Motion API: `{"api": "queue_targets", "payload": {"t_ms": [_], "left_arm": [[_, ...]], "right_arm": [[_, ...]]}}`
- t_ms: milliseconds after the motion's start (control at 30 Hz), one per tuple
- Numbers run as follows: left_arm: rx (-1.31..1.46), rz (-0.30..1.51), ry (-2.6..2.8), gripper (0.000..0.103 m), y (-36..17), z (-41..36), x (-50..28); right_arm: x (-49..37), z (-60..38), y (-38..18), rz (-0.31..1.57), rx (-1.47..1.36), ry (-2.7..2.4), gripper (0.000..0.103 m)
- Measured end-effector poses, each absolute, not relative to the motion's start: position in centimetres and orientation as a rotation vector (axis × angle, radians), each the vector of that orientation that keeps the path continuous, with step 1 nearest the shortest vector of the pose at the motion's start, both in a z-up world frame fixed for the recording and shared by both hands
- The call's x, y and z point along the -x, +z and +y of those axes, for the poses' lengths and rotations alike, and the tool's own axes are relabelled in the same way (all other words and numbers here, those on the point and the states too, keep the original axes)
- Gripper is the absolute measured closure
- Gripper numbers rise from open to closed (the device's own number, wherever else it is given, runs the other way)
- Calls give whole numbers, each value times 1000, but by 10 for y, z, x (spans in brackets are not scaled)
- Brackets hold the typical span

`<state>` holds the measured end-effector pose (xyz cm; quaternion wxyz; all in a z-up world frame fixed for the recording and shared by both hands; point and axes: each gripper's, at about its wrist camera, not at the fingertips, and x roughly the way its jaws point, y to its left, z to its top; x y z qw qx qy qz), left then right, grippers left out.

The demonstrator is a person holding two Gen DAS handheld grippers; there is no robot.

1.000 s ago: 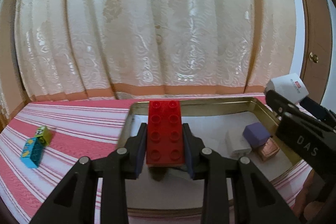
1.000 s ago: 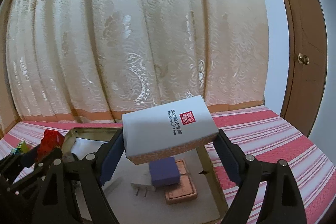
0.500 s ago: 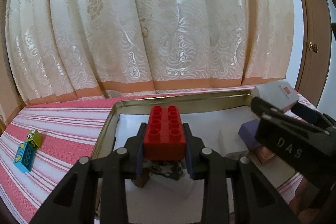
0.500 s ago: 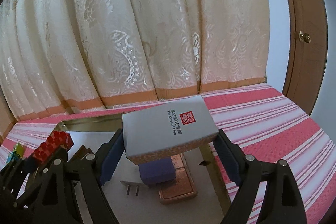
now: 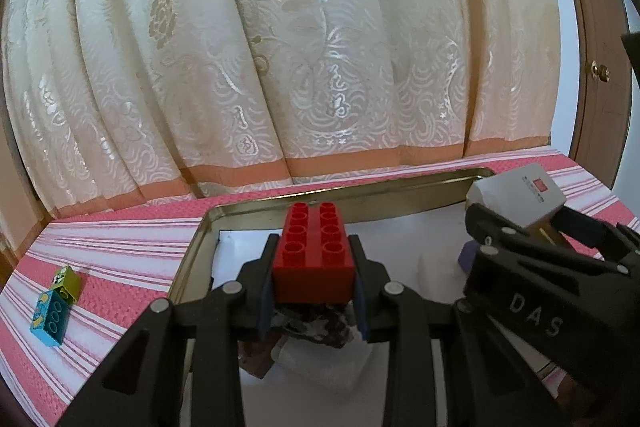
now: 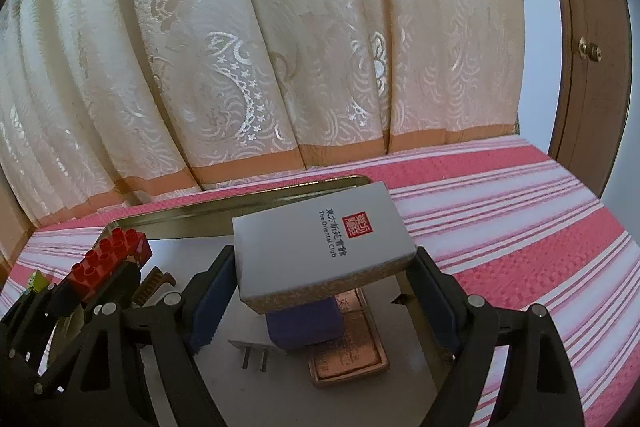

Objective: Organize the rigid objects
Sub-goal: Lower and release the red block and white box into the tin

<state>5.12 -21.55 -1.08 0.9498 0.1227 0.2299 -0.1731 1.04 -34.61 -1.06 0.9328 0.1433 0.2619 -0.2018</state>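
Left of the metal tray (image 5: 188, 259), on the pink striped cloth (image 5: 120, 247), a teal toy brick (image 5: 48, 317) lies touching a green one (image 5: 68, 281). The left gripper (image 5: 314, 287) pinches a red studded building brick (image 5: 314, 257) by its sides, above the tray's left part. Further right, the right gripper (image 6: 324, 291) clamps a white box printed "The Oriental Club" (image 6: 320, 239), above the tray's right part. Under that box, in the tray, a purple block (image 6: 304, 321) sits beside a copper-coloured tin (image 6: 348, 351) and a white plug (image 6: 256, 351).
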Motion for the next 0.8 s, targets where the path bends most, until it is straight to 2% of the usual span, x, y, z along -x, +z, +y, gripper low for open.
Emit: {"api": "queue_targets", "payload": {"t_ms": [367, 467, 500, 533, 600, 633, 800], "left_arm": [[-295, 469, -333, 72, -13, -227, -60], [-307, 473, -322, 55, -14, -227, -60], [-309, 480, -313, 44, -14, -227, -61], [-296, 484, -330, 37, -13, -225, -60], [-283, 466, -354, 7, -10, -222, -54], [-288, 444, -358, 1, -8, -222, -49], [-347, 374, -349, 0, -5, -228, -34]], "right_arm": [[-19, -353, -15, 567, -355, -357, 16], [-21, -350, -16, 579, -363, -326, 16], [-21, -350, -18, 585, -377, -328, 16], [-21, -352, -19, 586, -397, -318, 16], [-18, -354, -20, 569, -429, -295, 15], [-16, -355, -20, 558, -446, -285, 15], [-8, -352, -18, 517, -427, -303, 15]]}}
